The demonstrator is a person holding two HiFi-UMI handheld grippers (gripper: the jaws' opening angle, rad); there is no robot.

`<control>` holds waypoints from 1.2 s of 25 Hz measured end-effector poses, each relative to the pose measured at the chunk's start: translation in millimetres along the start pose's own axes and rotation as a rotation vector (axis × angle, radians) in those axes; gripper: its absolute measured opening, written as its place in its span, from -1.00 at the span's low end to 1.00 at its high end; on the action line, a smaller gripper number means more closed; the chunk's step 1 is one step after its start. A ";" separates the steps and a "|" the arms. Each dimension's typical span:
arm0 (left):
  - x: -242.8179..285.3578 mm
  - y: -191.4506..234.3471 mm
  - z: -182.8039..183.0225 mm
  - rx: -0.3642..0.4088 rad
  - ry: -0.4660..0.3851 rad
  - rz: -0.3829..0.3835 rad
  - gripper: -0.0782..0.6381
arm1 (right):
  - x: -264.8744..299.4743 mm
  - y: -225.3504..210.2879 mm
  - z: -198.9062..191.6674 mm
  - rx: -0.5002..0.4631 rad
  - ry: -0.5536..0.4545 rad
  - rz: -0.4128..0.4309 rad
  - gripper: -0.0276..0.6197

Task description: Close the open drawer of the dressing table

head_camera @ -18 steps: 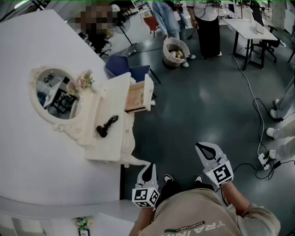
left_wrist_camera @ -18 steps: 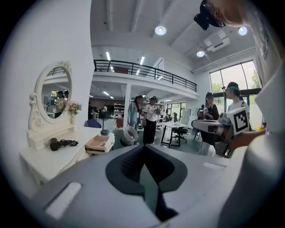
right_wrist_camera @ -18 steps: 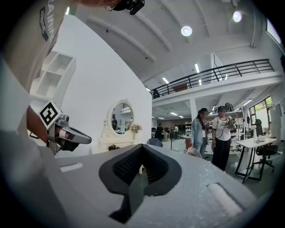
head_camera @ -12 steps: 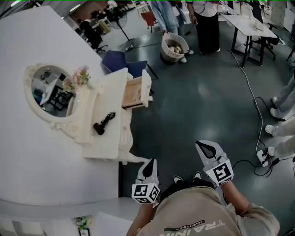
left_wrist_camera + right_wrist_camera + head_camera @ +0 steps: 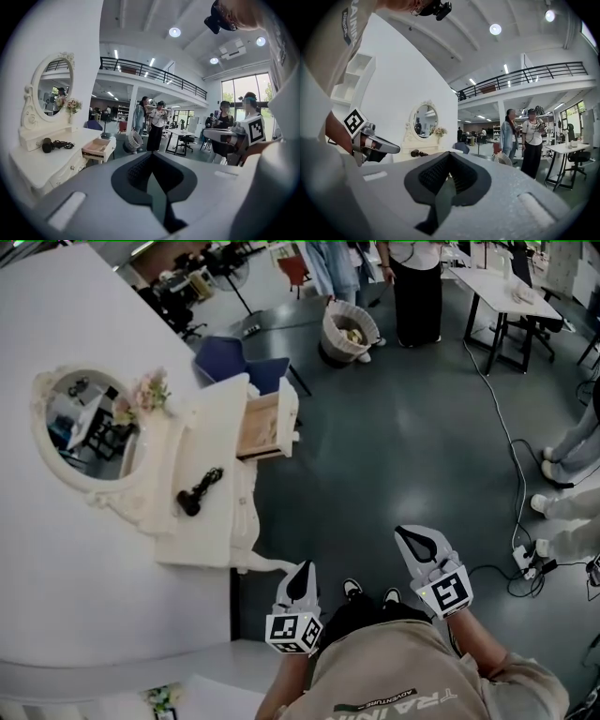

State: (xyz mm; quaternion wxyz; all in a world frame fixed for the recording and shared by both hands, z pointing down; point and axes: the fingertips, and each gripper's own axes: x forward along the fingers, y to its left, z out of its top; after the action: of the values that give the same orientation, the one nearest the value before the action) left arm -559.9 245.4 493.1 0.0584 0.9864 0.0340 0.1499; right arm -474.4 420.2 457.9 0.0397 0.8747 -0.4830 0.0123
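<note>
The cream dressing table [image 5: 202,531] stands against the white wall at the left of the head view. Its drawer [image 5: 265,426] is pulled out at the far end and shows a bare wooden inside; the left gripper view shows this drawer [image 5: 97,147] too. My left gripper [image 5: 303,577] and right gripper [image 5: 418,542] are held low near my body, well short of the table. Both are shut with nothing between the jaws, as the left gripper [image 5: 152,174] and right gripper [image 5: 447,182] also look in their own views.
A black hair dryer [image 5: 197,491] lies on the tabletop below an oval mirror [image 5: 82,426] with flowers [image 5: 148,390]. A blue chair [image 5: 239,362] stands behind the drawer, a wicker basket [image 5: 345,334] farther off. People stand at the back. Cables [image 5: 511,465] trail on the dark floor.
The dressing table and drawer have slid left and slightly up in the head view. Both grippers stay shut in about the same place near my body.
</note>
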 end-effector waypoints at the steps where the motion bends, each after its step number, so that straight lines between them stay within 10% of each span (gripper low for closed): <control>1: 3.3 1.6 -0.4 0.001 0.004 -0.002 -0.73 | 3.2 -1.8 -1.1 -0.007 0.007 0.002 -0.91; 30: 224.0 125.6 92.7 0.046 -0.065 -0.170 -0.73 | 183.8 -114.9 24.6 -0.021 0.101 -0.177 -0.91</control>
State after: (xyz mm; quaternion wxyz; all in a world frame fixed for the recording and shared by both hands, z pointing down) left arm -312.5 130.1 486.3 0.0493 0.9854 0.1193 0.1114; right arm -279.7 324.0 437.7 0.0741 0.9116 -0.4015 0.0475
